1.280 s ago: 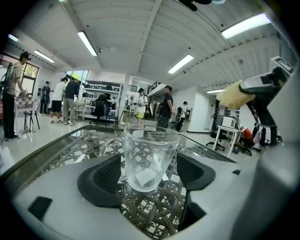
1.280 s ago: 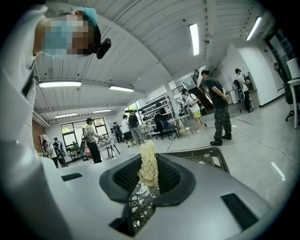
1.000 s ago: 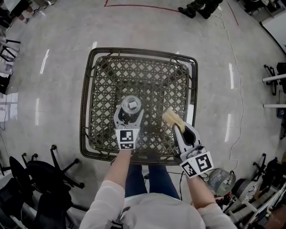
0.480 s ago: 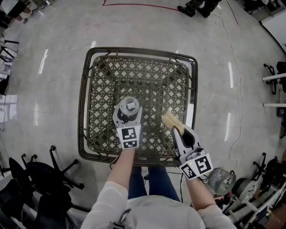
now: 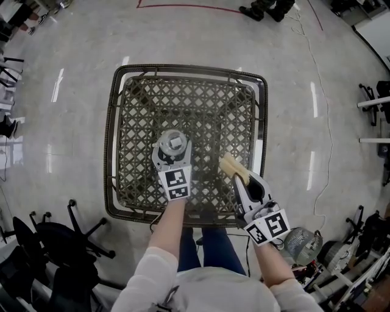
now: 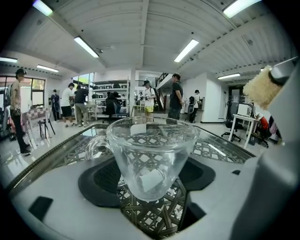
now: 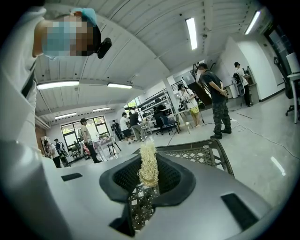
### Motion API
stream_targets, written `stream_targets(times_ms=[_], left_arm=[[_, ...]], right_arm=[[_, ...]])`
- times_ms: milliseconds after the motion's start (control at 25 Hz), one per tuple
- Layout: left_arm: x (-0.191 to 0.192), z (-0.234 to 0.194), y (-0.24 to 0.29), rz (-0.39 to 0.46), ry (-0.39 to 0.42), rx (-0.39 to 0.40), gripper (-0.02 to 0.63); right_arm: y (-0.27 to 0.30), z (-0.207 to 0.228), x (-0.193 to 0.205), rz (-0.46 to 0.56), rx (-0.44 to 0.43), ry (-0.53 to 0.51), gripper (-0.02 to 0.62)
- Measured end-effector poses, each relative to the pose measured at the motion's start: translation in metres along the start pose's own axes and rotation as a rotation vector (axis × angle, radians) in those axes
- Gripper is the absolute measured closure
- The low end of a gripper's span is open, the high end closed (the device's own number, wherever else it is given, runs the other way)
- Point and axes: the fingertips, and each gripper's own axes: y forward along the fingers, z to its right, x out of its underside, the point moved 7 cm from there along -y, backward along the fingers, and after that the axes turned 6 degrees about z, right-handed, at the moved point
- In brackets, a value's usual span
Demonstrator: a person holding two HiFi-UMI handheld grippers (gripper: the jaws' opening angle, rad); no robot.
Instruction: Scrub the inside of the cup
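Note:
A clear glass cup (image 5: 173,144) with a handle stands upright over the near left of the woven wicker table (image 5: 125,122). My left gripper (image 5: 171,153) is shut on it. In the left gripper view the cup (image 6: 151,154) fills the space between the jaws, its handle (image 6: 93,144) pointing left. To the right, my right gripper (image 5: 242,178) is shut on a pale yellow fibrous scrubber (image 5: 233,166), which is held apart from the cup. In the right gripper view the scrubber (image 7: 149,164) sticks up between the jaws. The scrubber (image 6: 261,87) also shows at the right edge of the left gripper view.
The table sits on a grey polished floor. Black office chairs (image 5: 67,237) stand at the lower left. A person's feet (image 5: 263,9) show at the top, and a cable (image 5: 323,122) runs along the floor on the right. Several people (image 6: 177,96) stand farther back in the room.
My left gripper has carried the cup slightly left and farther over the table. My right gripper with the scrubber has dropped a little toward me.

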Motion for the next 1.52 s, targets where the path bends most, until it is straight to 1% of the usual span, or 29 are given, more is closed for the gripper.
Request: stream_targets(times_ms=[160, 320, 440, 520, 600, 720, 920, 1160, 1320, 1440, 1520], left_arm=[[0.001, -0.001, -0.001, 0.006, 0.005, 0.018, 0.247], [0.000, -0.001, -0.003, -0.005, 0.035, 0.046, 0.247], [-0.001, -0.003, -0.005, -0.008, 0.027, 0.073, 0.247], [-0.002, -0.005, -0.008, -0.007, 0.035, 0.089, 0.247], [-0.005, -0.006, -0.011, -0.006, 0.073, 0.115, 0.247], [-0.014, -0.006, -0.019, -0.011, 0.157, 0.159, 0.247], [-0.040, -0.010, -0.049, -0.032, 0.283, 0.207, 0.247], [-0.087, -0.013, -0.092, -0.009, 0.379, 0.226, 0.247], [-0.121, -0.011, -0.107, 0.027, 0.466, 0.229, 0.247], [-0.139, -0.008, -0.120, 0.043, 0.539, 0.238, 0.247], [-0.148, -0.005, -0.128, 0.057, 0.580, 0.243, 0.247]], right_arm=[[0.000, 0.000, 0.001, -0.001, -0.011, -0.002, 0.509], [0.000, -0.002, -0.002, 0.000, -0.024, -0.005, 0.509], [0.001, -0.004, -0.007, 0.000, -0.036, -0.010, 0.509], [0.004, -0.005, -0.010, 0.002, -0.046, -0.012, 0.509], [0.008, -0.007, -0.013, 0.008, -0.056, -0.014, 0.509], [0.015, -0.013, -0.018, 0.013, -0.076, -0.017, 0.509], [0.028, -0.038, -0.040, 0.041, -0.139, -0.027, 0.509], [0.027, -0.076, -0.075, 0.082, -0.223, -0.086, 0.509], [0.028, -0.098, -0.094, 0.072, -0.279, -0.124, 0.509], [0.028, -0.120, -0.102, 0.040, -0.328, -0.183, 0.509], [0.028, -0.135, -0.108, 0.044, -0.359, -0.237, 0.509]])
